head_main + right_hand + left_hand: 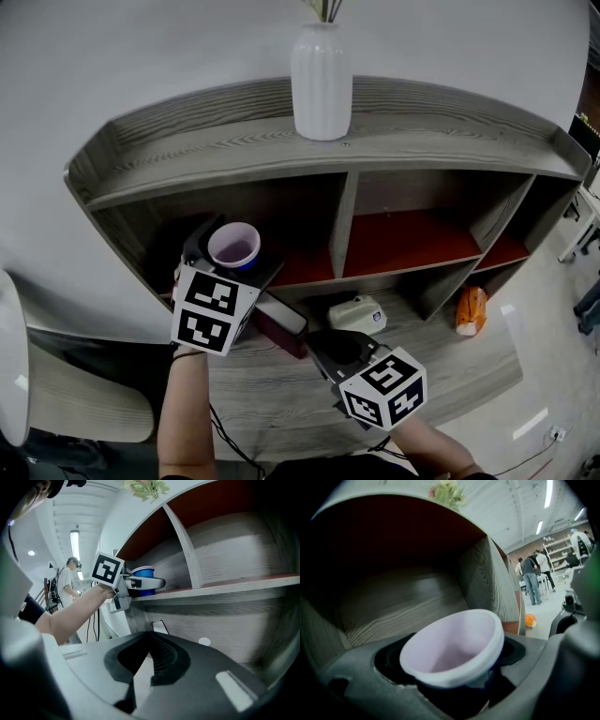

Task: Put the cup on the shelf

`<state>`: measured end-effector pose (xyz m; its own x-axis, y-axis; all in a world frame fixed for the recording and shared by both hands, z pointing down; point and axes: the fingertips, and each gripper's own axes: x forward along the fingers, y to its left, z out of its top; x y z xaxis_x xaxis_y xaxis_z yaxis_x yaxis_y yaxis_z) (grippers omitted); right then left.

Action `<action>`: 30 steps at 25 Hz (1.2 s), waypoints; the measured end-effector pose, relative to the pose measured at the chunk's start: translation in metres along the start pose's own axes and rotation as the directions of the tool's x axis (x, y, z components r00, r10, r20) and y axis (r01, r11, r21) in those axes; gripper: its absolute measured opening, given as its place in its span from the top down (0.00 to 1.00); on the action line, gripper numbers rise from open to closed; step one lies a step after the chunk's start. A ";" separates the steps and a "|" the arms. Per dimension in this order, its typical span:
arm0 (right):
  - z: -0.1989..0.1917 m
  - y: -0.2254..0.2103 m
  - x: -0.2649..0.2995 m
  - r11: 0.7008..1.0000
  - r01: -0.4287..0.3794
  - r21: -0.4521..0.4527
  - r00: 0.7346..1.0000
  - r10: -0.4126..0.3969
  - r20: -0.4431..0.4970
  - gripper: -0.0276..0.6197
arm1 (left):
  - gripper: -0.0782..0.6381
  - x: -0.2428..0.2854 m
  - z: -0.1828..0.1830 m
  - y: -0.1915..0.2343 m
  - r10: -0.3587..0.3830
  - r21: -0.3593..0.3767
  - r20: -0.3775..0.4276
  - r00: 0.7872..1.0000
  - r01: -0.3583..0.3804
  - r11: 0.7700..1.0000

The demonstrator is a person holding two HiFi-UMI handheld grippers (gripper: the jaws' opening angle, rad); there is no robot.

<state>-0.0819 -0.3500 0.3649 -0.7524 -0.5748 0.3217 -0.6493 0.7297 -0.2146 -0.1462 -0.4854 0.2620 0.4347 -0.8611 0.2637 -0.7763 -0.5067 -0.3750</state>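
A blue cup (234, 246) with a pale inside stands upright at the front edge of the left compartment of the grey wooden shelf (412, 267). My left gripper (230, 261) reaches around it, with the jaws wide and dark gaps showing on both sides of the cup (454, 646). In the right gripper view the cup (143, 581) rests on the shelf board between those jaws. My right gripper (342, 349) hangs lower, over the bottom board, shut and with nothing in it (140, 667).
A white ribbed vase (322, 80) stands on the shelf's top. On the bottom board lie a white box (356, 314), a dark red block (281, 323) and an orange packet (472, 309). A divider (343, 225) bounds the cup's compartment on the right. People (532, 578) stand far behind.
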 end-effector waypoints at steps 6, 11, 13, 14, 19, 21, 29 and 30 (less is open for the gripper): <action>-0.004 -0.005 -0.010 1.000 0.014 0.008 1.000 -0.014 0.002 0.96 | 0.22 0.002 -0.009 -0.001 -0.006 0.030 -0.075 0.997 0.008 1.000; -0.005 -0.007 -0.016 1.000 0.017 0.013 1.000 -0.017 0.007 0.96 | 0.22 -0.003 -0.004 0.003 0.026 -0.021 -0.023 0.999 -0.026 0.999; -0.005 -0.006 -0.017 1.000 0.015 0.014 1.000 -0.015 0.010 0.96 | 0.22 -0.007 -0.001 0.002 0.031 -0.043 0.001 1.000 -0.031 0.999; -0.005 -0.006 -0.017 1.000 0.013 0.013 1.000 -0.013 0.011 0.96 | 0.22 -0.010 0.000 0.002 0.038 -0.052 0.013 0.999 -0.037 0.998; -0.007 -0.002 -0.019 1.000 0.000 0.011 1.000 0.000 0.010 0.96 | 0.22 -0.025 0.001 0.004 0.077 -0.088 0.061 0.995 -0.072 0.994; -0.008 0.001 -0.020 1.000 -0.004 0.009 1.000 0.004 0.009 0.96 | 0.22 -0.030 -0.001 0.003 0.083 -0.110 0.067 0.994 -0.075 0.991; -0.012 0.009 -0.024 1.000 -0.023 0.002 1.000 0.023 0.007 0.96 | 0.24 -0.056 -0.004 -0.005 0.114 -0.184 0.117 0.987 -0.091 0.979; -0.012 0.010 -0.025 1.000 -0.024 0.000 1.000 0.024 0.008 0.96 | 0.25 -0.060 -0.004 -0.007 0.114 -0.192 0.124 0.986 -0.089 0.977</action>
<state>-0.0683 -0.3245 0.3655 -0.7688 -0.5598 0.3090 -0.6308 0.7433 -0.2228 -0.1689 -0.4297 0.2525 0.3963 -0.9119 0.1064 -0.8851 -0.4103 -0.2198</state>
